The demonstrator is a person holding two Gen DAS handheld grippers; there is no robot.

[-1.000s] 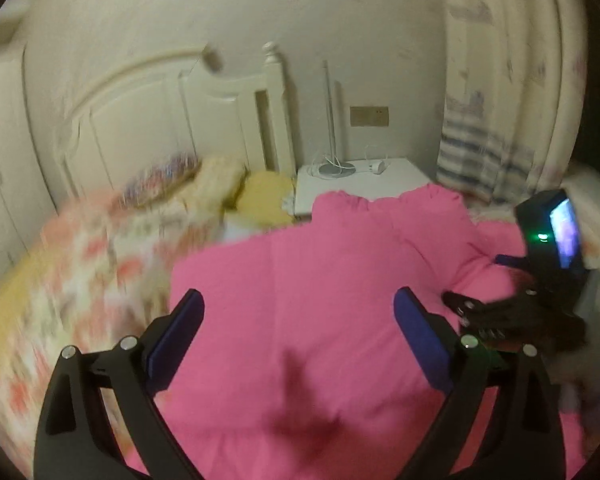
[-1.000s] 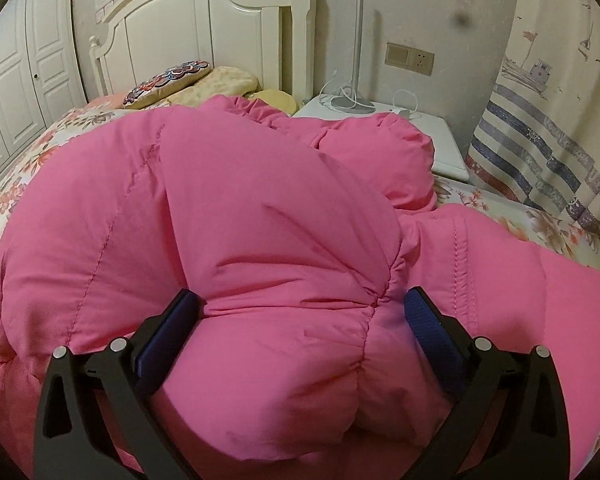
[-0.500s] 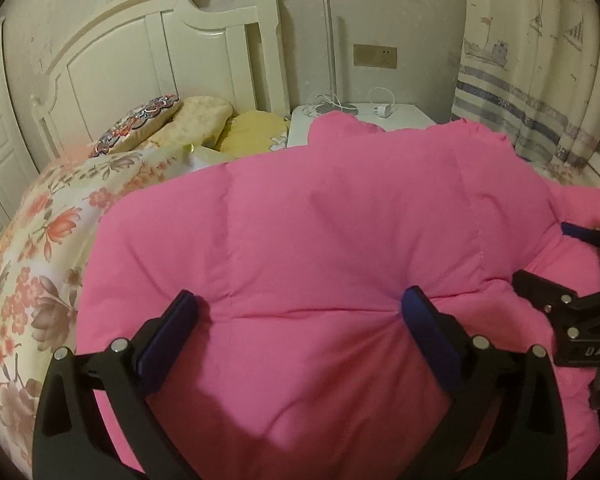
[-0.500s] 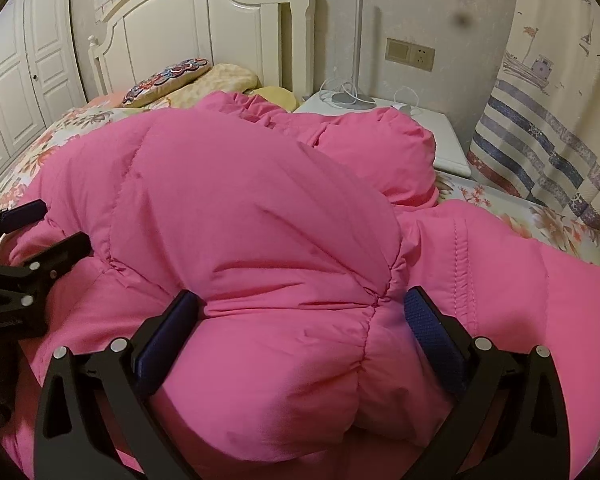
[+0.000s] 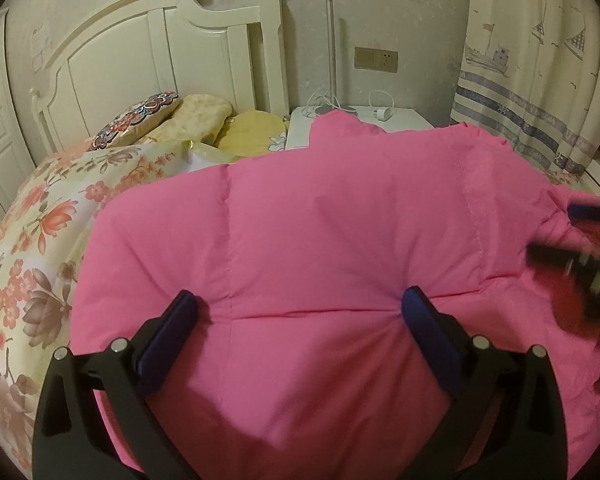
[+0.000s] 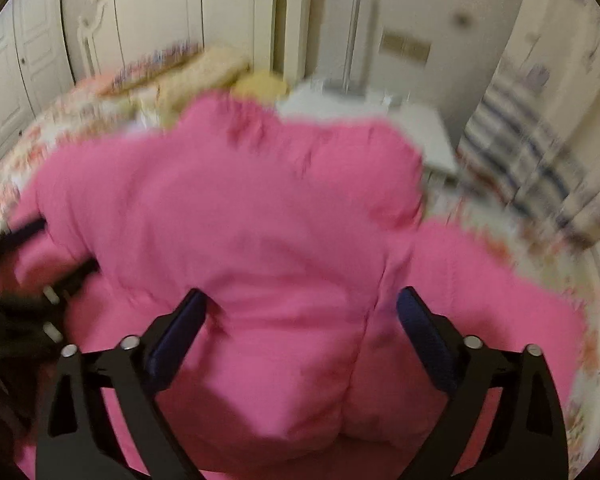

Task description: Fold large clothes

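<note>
Pink puffy jacket (image 5: 320, 248) fills the middle and lower part of both wrist views, heaped on the flowered bedspread (image 5: 32, 248) with the white headboard (image 5: 140, 48) and a bedside table (image 5: 400, 114) behind it in the upper part of the frame.

A second ago the left gripper (image 5: 298, 312) looked at the jacket from higher up and the picture was smeared; now it sits low and sharp, with its jaws spread as wide as they go and both blue pads dug into the quilted fabric, which puckers in creases at the right pad. I judge it planted there, pinning the padding rather than pinching a fold.

The right gripper (image 6: 302, 312) was steady on a bulging lobe of the jacket half a second ago; now its view is streaked with blur and its jaws are closing, with the pink padding bulging between them. From the left wrist it shows as a dark smear at the right edge. That reads as a fold being gathered and drawn up while the other side is held down.

No brand, label or lettering can be read in either view.
</note>
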